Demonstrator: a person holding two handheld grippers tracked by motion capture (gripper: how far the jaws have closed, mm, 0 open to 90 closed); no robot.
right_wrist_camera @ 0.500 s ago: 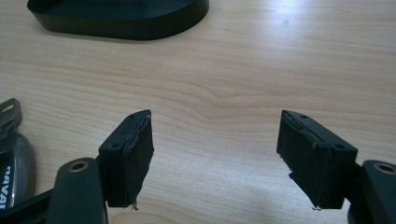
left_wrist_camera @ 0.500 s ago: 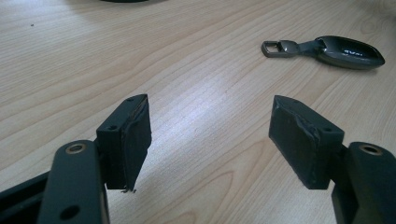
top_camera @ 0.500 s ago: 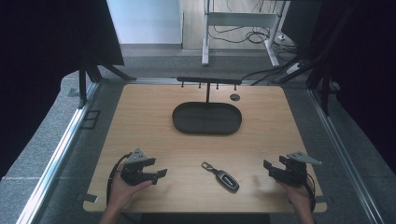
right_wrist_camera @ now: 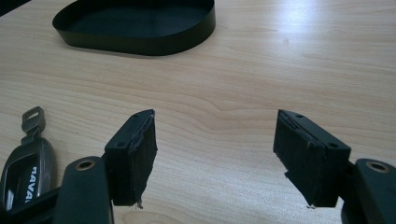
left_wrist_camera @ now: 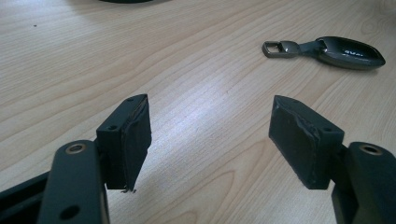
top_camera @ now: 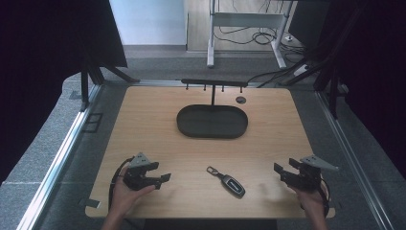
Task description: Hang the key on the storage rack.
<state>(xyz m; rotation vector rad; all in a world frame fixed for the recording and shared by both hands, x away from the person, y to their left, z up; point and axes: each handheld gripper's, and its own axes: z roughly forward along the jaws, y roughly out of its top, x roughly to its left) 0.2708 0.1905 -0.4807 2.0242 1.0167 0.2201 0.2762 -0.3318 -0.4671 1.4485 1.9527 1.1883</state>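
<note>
Both hand-held grippers, left (top_camera: 163, 178) and right (top_camera: 280, 170), gaped wide and empty over the bench (top_camera: 143, 124), the key fob (top_camera: 227, 181) lying between them, untouched. The reach had yet to begin; next, probably, one had to close in on the fob, perhaps bound for the tray (top_camera: 212, 121).

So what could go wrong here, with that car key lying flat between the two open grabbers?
The key fob lies flat on the smooth wooden table, so fingers closing on it might push it along instead of lifting it. It also sits near the table's front edge, so a nudge could send it off. If it is meant for the hook rack above the black tray, its small strap loop may be hard to thread on.
</note>
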